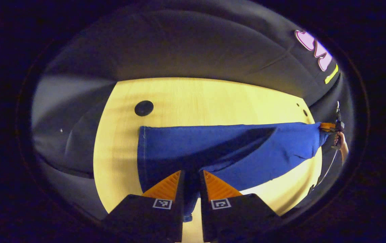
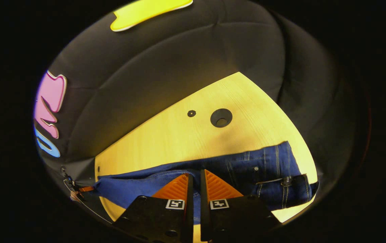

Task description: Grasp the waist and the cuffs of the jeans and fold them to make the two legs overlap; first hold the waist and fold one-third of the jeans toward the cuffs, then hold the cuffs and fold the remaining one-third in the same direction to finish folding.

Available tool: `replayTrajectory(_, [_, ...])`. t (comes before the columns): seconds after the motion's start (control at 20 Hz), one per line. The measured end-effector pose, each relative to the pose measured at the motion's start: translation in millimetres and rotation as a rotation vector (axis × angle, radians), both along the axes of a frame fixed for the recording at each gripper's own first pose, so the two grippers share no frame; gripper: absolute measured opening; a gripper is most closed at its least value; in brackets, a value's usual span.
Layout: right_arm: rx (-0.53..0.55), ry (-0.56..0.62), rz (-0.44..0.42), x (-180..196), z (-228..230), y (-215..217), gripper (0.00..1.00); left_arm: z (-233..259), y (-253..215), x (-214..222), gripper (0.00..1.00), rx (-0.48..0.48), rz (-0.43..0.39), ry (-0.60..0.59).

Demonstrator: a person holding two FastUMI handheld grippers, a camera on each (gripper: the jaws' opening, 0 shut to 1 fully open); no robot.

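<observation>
The blue jeans (image 1: 220, 148) lie stretched lengthwise across the wooden table (image 1: 186, 94), one leg folded over the other. In the left gripper view, my left gripper (image 1: 191, 172) is shut on the near edge of the leg cloth, close to the cuff end (image 1: 140, 152). My right gripper (image 1: 328, 126) and a hand (image 1: 343, 143) hold the far end. In the right gripper view, my right gripper (image 2: 196, 174) is shut on the near edge of the jeans beside the waist (image 2: 280, 182), with its pocket and belt loop. The left gripper (image 2: 84, 189) pinches the far end of the legs.
A round black hole (image 1: 144, 108) is set in the table beyond the cuff end. Another hole (image 2: 221, 117) and a small one (image 2: 191, 113) lie beyond the waist. The black cloth wall (image 1: 193, 44) closes in behind the table's far edge.
</observation>
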State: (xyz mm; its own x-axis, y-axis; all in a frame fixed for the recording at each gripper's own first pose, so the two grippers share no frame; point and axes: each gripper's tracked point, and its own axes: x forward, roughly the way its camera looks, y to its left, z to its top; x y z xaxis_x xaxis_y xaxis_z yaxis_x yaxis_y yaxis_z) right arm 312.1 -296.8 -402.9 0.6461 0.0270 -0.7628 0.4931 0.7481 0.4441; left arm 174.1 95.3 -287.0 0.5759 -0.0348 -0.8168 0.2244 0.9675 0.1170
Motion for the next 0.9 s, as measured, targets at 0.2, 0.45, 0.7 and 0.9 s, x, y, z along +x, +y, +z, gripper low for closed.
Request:
replayTrajectory(0.2, [-0.04, -0.001, -0.031, 13.9, -17.9, -6.8, 0.19, 48.3, 0.5, -9.3, 0.93, 0.112, 0.065, -0.151])
replayTrajectory(0.45, [-0.091, -0.231, -0.064, 12.7, 65.3, -23.0, 0.85, 168.9, -34.7, -33.9, 0.93, -0.08, 0.011, -0.513])
replayTrajectory(0.7, [-0.087, -0.207, -0.21, -50.8, 98.7, -67.4, 0.97, 257.5, -75.1, -103.5, 0.93, -0.217, -0.064, -0.748])
replayTrajectory(0.9, [0.03, -0.096, -0.368, -111.2, 42.1, -70.5, 0.98, 296.0, -114.9, -155.7, 0.94, -0.34, -0.115, -0.886])
